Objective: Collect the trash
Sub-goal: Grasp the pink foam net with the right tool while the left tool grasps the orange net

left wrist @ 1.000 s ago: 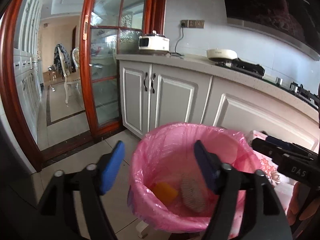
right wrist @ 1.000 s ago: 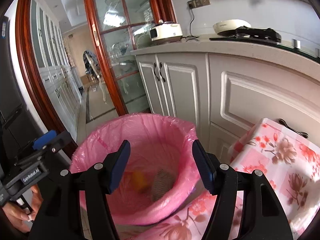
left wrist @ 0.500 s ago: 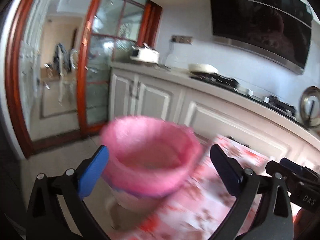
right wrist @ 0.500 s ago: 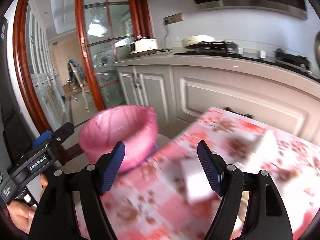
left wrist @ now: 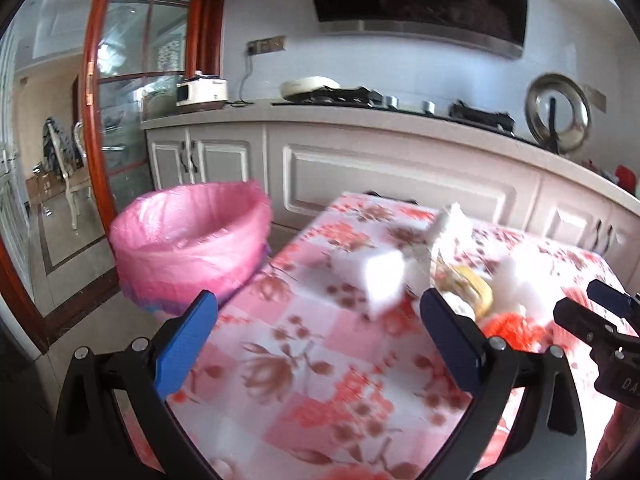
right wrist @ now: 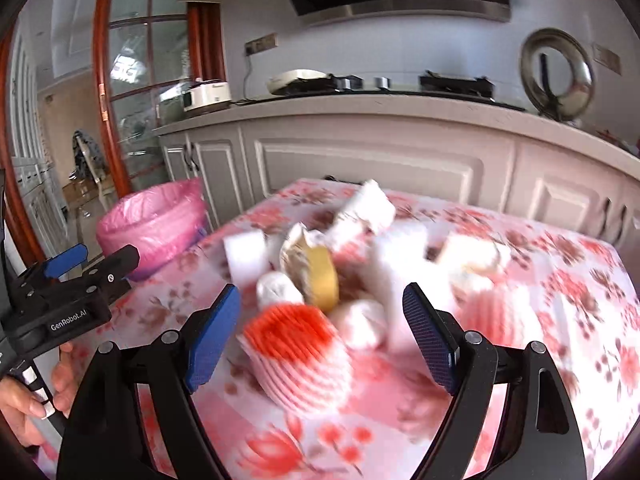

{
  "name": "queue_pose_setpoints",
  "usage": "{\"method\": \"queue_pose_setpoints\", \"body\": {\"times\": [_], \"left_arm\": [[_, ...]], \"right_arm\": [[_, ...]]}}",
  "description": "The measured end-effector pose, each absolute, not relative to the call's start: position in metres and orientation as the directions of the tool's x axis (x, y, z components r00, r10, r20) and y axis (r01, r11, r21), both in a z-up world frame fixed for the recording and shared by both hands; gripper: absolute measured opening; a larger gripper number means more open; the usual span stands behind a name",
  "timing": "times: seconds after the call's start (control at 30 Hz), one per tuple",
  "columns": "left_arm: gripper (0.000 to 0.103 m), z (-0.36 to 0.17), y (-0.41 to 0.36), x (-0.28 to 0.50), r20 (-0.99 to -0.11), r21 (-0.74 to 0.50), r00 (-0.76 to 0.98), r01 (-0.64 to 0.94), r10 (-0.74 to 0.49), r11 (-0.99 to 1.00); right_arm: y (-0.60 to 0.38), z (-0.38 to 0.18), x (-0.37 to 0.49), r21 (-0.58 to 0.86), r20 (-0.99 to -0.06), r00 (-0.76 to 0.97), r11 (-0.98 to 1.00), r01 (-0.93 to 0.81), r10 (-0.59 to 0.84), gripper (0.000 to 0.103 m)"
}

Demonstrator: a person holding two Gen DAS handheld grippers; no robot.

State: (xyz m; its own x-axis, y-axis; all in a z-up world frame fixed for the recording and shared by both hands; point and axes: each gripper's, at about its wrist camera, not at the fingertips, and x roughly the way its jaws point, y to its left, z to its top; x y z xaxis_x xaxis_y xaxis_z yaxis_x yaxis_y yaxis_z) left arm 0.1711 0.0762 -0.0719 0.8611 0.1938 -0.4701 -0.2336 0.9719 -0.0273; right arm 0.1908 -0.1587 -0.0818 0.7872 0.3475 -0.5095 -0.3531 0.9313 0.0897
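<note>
Both grippers hung empty above the flowered tablecloth: the left gripper spread wide, the right gripper likewise parted, touching nothing. Between and just beyond the right one's blue fingers lay a blurred heap of trash, with a red-and-white ribbed piece nearest, a yellow-edged scrap and white blocks. Off the table's left edge stood the pink-lined bin.

- The left tool is held level, its blue-padded fingers spread wide with nothing between them.
- The right tool is likewise spread wide and grips nothing.
- A bare hand grips the left tool's handle from below.
</note>
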Motion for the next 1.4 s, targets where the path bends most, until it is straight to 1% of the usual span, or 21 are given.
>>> {"method": "queue_pose_setpoints", "body": {"times": [0.1,0.27,0.4,0.5,0.6,0.73,0.93,1.0,1.03,1.07,1.13,1.17,1.23,1.33,1.4], "left_arm": [[0.098,-0.078,0.066,0.169,-0.488,-0.021,0.852,-0.229,0.189,0.973],[0.098,-0.086,0.054,0.161,-0.483,-0.022,0.855,-0.229,0.190,0.973],[0.098,-0.087,0.044,0.160,-0.476,0.005,0.862,-0.199,0.177,0.980],[0.098,-0.088,0.040,0.161,-0.475,-0.011,0.867,-0.179,0.152,0.984],[0.098,-0.092,0.036,0.166,-0.490,-0.026,0.863,-0.157,0.124,0.987],[0.098,-0.098,0.021,0.174,-0.502,-0.014,0.860,-0.111,0.089,0.994],[0.098,-0.109,-0.004,0.189,-0.539,-0.002,0.842,-0.043,0.035,0.999],[0.098,-0.112,-0.010,0.194,-0.554,-0.008,0.833,-0.024,0.016,1.000],[0.098,-0.113,-0.012,0.197,-0.560,-0.009,0.829,-0.018,0.010,1.000],[0.098,-0.114,-0.015,0.199,-0.566,-0.011,0.825,-0.010,0.002,1.000],[0.098,-0.116,-0.021,0.204,-0.575,-0.014,0.818,0.008,-0.015,1.000],[0.098,-0.117,-0.025,0.207,-0.578,-0.014,0.816,0.017,-0.022,1.000],[0.096,-0.120,-0.030,0.213,-0.587,-0.009,0.809,0.028,-0.028,1.000],[0.087,-0.128,-0.035,0.222,-0.612,-0.026,0.789,0.046,-0.052,0.999],[0.082,-0.131,-0.038,0.225,-0.611,-0.031,0.789,0.050,-0.059,0.998]], "right_arm": [[-0.169,-0.091,0.185,0.094,-0.522,0.785,0.937,-0.335,0.333,0.079],[-0.180,-0.105,0.180,0.086,-0.543,0.786,0.950,-0.300,0.297,0.079],[-0.208,-0.116,0.188,0.094,-0.564,0.799,0.978,-0.189,0.209,0.079],[-0.231,-0.119,0.196,0.099,-0.573,0.807,0.989,-0.105,0.143,0.079],[-0.245,-0.120,0.203,0.092,-0.574,0.813,0.994,-0.060,0.102,0.079],[-0.253,-0.128,0.220,0.067,-0.605,0.794,0.997,-0.034,0.067,0.079],[-0.258,-0.143,0.246,0.077,-0.650,0.756,0.996,-0.036,0.077,0.078],[-0.258,-0.144,0.249,0.093,-0.650,0.753,0.994,-0.055,0.102,0.065],[-0.258,-0.144,0.249,0.091,-0.650,0.753,0.994,-0.062,0.107,0.055],[-0.258,-0.143,0.248,0.089,-0.644,0.757,0.994,-0.065,0.107,0.050],[-0.260,-0.141,0.244,0.091,-0.634,0.765,0.994,-0.068,0.111,0.043],[-0.262,-0.140,0.242,0.093,-0.632,0.767,0.993,-0.066,0.110,0.040],[-0.267,-0.138,0.238,0.107,-0.626,0.771,0.993,-0.059,0.113,0.037],[-0.270,-0.133,0.230,0.113,-0.614,0.781,0.992,-0.057,0.114,0.036],[-0.271,-0.129,0.226,0.108,-0.602,0.790,0.992,-0.060,0.113,0.035]]}}
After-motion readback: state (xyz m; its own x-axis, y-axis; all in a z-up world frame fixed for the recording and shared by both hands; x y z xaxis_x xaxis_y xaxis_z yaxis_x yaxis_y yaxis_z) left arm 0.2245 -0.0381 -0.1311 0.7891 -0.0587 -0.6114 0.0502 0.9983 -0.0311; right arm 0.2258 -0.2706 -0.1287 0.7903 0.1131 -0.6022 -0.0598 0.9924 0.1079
